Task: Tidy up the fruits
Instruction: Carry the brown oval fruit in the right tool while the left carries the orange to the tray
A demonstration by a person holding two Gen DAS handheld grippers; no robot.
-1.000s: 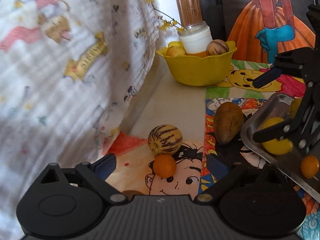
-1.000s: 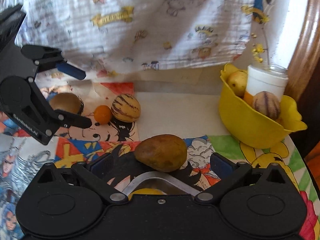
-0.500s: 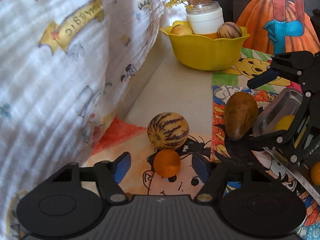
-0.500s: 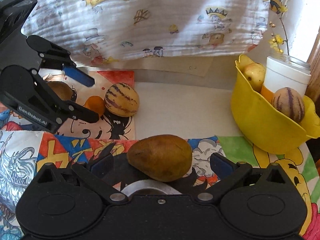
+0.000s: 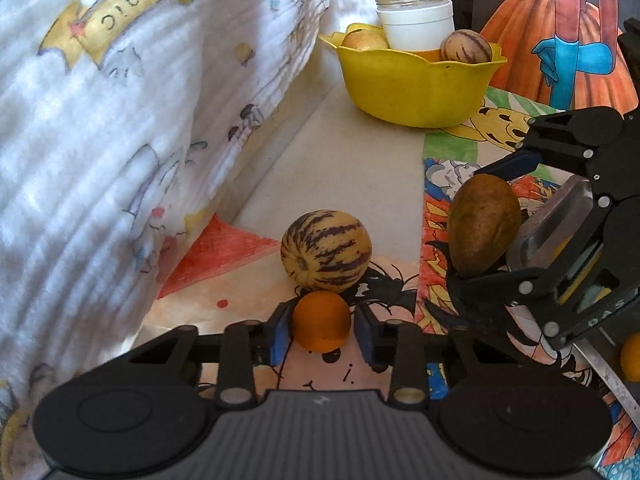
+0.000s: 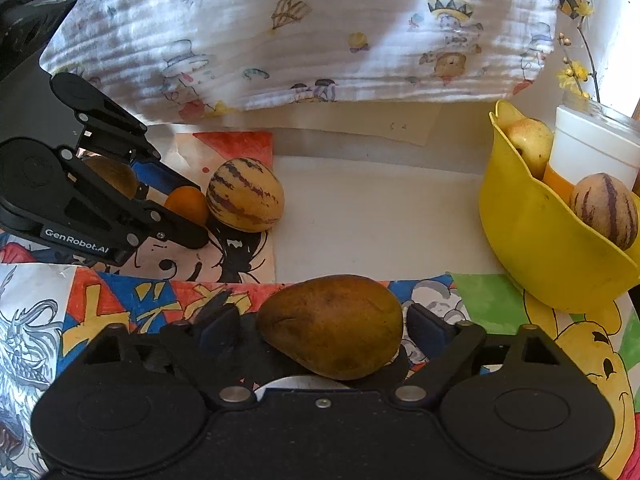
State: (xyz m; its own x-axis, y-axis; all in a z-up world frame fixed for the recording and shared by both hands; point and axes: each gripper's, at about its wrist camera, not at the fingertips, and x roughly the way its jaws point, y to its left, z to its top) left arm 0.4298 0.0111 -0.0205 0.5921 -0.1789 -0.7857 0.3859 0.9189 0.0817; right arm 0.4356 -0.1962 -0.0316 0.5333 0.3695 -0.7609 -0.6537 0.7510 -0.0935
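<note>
- Left wrist view: our left gripper [image 5: 322, 330] has its blue pads right up against both sides of the small orange fruit [image 5: 321, 321], and the jaws are closing in on it. The fruit sits on the cartoon drawing spread over the bench [image 5: 352, 172].
- Just past the orange one, touching or nearly so, there's a striped melon-looking fruit [image 5: 325, 251], also down on the bench.
- Over to the right we see our right gripper [image 5: 486, 224] with its jaws either side of the brown pear-shaped fruit [image 5: 482, 224]. Behind it is the corner of a metal tray [image 5: 560, 208] with something yellow in it, hard to make out.
- Far end of the bench: a yellow bowl [image 5: 416, 84] holding a pale fruit, a second striped fruit [image 5: 466, 47] and a white jar [image 5: 416, 22]. A printed white cloth [image 5: 120, 120] hangs along the left.
- Right wrist view: the brown pear-shaped fruit [image 6: 332, 326] lies between the jaws of the right gripper [image 6: 324, 330], which are closing. The right pad looks about at the skin, the left one seems a touch off, so we wouldn't call it gripped.
- On the left of this view the left gripper [image 6: 182, 204] is clamped around the small orange fruit [image 6: 187, 204], with the striped fruit [image 6: 245, 195] right beside it.
- The yellow bowl [image 6: 532, 264] sits on the right, well apart from both grippers.
</note>
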